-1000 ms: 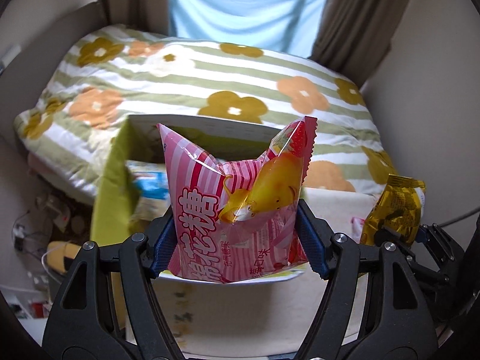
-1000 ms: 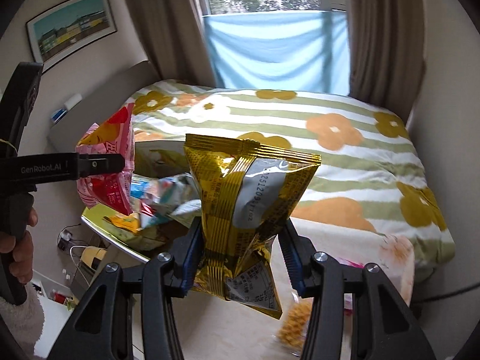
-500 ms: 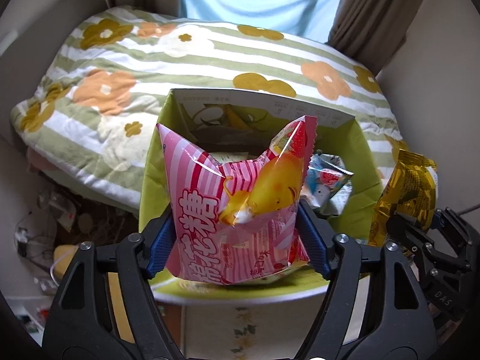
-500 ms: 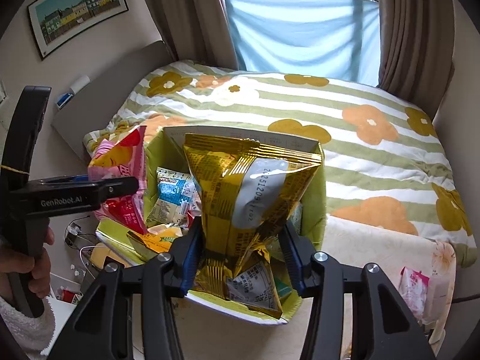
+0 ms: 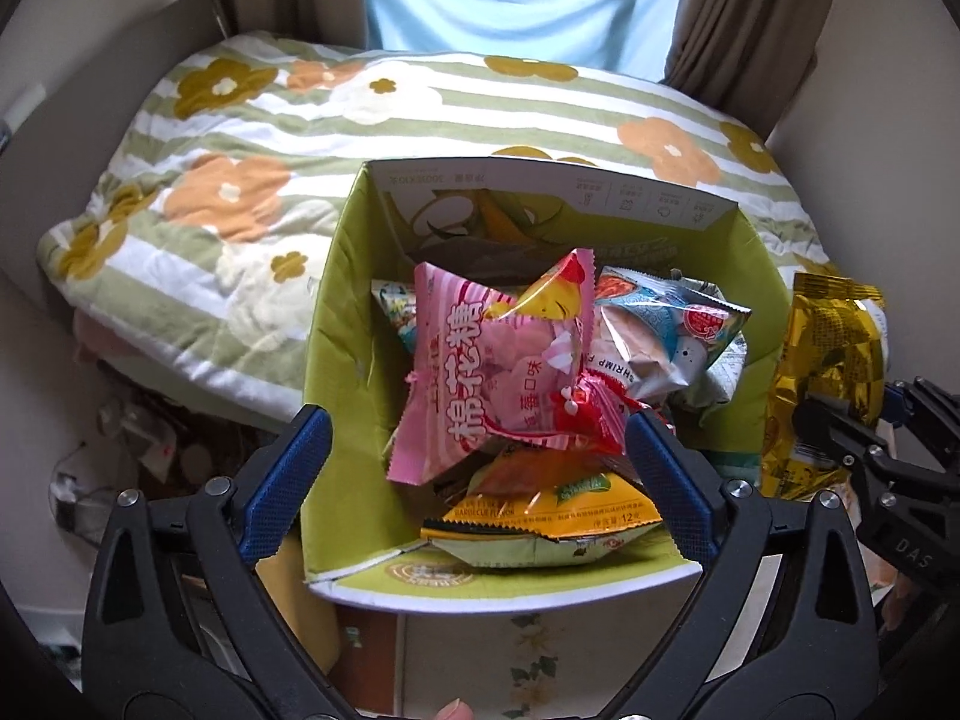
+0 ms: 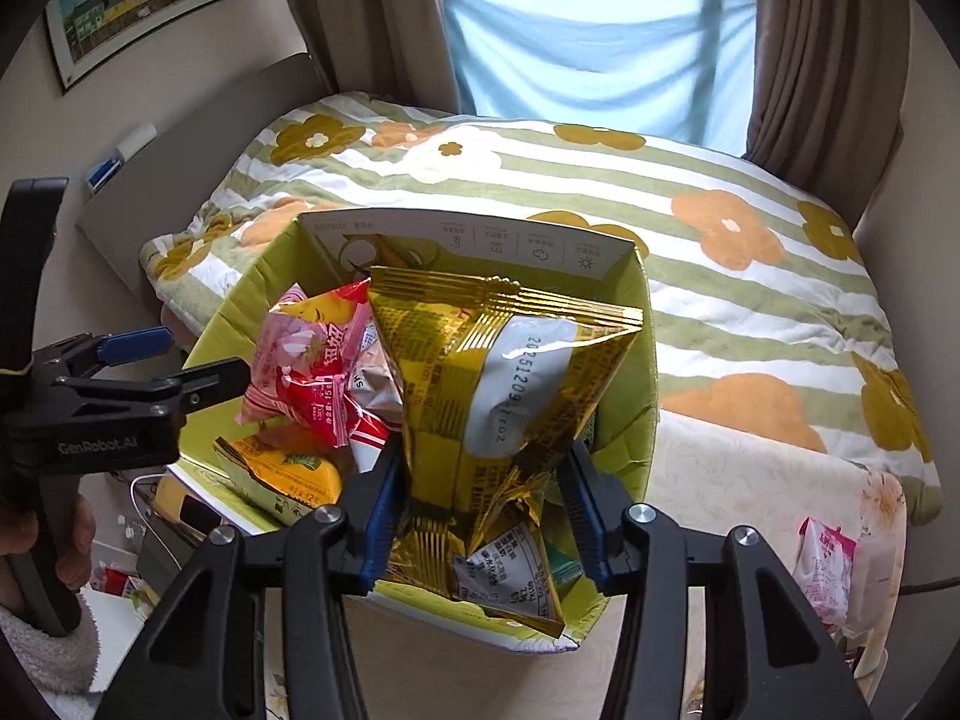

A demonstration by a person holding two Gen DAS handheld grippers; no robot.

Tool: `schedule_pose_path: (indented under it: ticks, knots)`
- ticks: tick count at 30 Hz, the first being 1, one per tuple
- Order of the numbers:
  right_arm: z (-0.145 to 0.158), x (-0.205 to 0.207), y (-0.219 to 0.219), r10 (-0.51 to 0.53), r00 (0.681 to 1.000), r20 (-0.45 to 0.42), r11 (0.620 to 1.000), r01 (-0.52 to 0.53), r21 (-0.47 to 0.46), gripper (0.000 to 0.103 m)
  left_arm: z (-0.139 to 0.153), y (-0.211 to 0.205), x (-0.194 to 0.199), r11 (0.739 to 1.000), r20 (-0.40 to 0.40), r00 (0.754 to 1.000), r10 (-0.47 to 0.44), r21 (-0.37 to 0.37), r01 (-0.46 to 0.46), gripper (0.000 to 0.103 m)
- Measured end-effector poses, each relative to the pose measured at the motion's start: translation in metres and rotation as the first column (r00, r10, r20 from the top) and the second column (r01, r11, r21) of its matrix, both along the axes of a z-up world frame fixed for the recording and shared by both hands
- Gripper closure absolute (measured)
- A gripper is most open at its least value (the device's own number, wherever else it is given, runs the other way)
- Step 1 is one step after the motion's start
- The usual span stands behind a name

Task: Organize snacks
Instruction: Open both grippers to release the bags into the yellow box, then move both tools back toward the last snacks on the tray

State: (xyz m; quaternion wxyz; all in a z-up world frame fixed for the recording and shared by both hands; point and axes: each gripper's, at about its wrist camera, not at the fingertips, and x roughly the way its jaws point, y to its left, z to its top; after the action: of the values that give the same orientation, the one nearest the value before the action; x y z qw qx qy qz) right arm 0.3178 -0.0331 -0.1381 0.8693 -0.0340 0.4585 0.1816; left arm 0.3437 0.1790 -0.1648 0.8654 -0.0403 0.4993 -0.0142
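Observation:
A green cardboard box (image 5: 336,360) (image 6: 630,420) stands open at the foot of the bed, with several snack packs inside. The pink marshmallow bag (image 5: 480,384) (image 6: 312,372) lies loose on top of those packs. My left gripper (image 5: 480,468) (image 6: 180,354) hangs over the box's near left corner; its jaws are opening wide and touch nothing. My right gripper (image 6: 483,516) is shut on a gold foil snack bag (image 6: 504,408) (image 5: 822,384), held upright over the box's right side.
A bed with a striped floral quilt (image 6: 600,192) lies behind the box. The box rests on a pale floral cloth (image 6: 750,480), where a small pink pack (image 6: 825,564) lies at the right. Cables and clutter (image 5: 132,438) crowd the floor at the left. A person's hand (image 6: 36,540) holds the left tool.
Both grippers came down over the box. The left jaws spread and let go of the pink bag, which dropped onto the packs inside. The gold bag stays gripped.

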Motion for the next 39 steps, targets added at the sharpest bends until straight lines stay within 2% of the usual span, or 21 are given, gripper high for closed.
schedule_pose_path:
  ticks: [2, 4, 5, 6, 16, 19, 26, 34, 39]
  knots:
    - [-0.002, -0.001, 0.001, -0.005, 1.000, 0.016, 1.000, 0.004, 0.009, 0.055, -0.001, 0.001, -0.002, 1.000, -0.004, 1.000, 0.007, -0.008, -0.007, 0.005]
    - [-0.004, 0.000, -0.001, -0.015, 0.999, 0.033, 0.999, 0.014, 0.030, 0.035, -0.001, 0.000, -0.005, 1.000, -0.007, 1.000, 0.014, 0.004, -0.014, 0.005]
    - [-0.003, -0.001, -0.001, -0.016, 0.999, 0.042, 0.999, 0.014, 0.038, 0.011, 0.000, 0.000, -0.007, 1.000, -0.006, 1.000, 0.017, 0.007, -0.017, 0.005]
    - [-0.003, -0.003, -0.002, -0.011, 0.998, 0.056, 0.999, 0.008, 0.046, 0.000, 0.001, -0.001, -0.008, 1.000, -0.005, 1.000, 0.019, 0.006, -0.019, 0.005]
    - [-0.008, -0.016, -0.007, -0.002, 0.999, 0.048, 1.000, 0.001, 0.031, 0.000, 0.001, -0.006, -0.024, 1.000, -0.007, 1.000, 0.025, -0.002, -0.025, 0.005]
    - [-0.004, -0.019, -0.007, -0.007, 0.998, 0.058, 0.999, 0.006, 0.033, 0.000, 0.003, -0.004, -0.028, 0.999, 0.001, 0.999, 0.034, 0.021, -0.034, 0.005]
    - [0.008, -0.028, -0.012, -0.047, 0.995, 0.093, 0.998, 0.043, 0.042, 0.000, 0.010, -0.004, -0.036, 0.999, 0.035, 0.999, 0.031, 0.025, -0.032, 0.005]
    - [0.019, -0.042, -0.036, -0.136, 0.986, 0.097, 0.991, 0.136, -0.001, 0.000, 0.012, -0.036, -0.038, 0.999, 0.056, 0.997, -0.052, -0.005, 0.052, 0.005]
    - [0.030, -0.055, -0.071, -0.193, 0.976, 0.101, 0.981, 0.193, 0.015, 0.000, 0.019, -0.068, -0.041, 0.995, 0.074, 0.993, -0.097, -0.004, 0.097, 0.005]
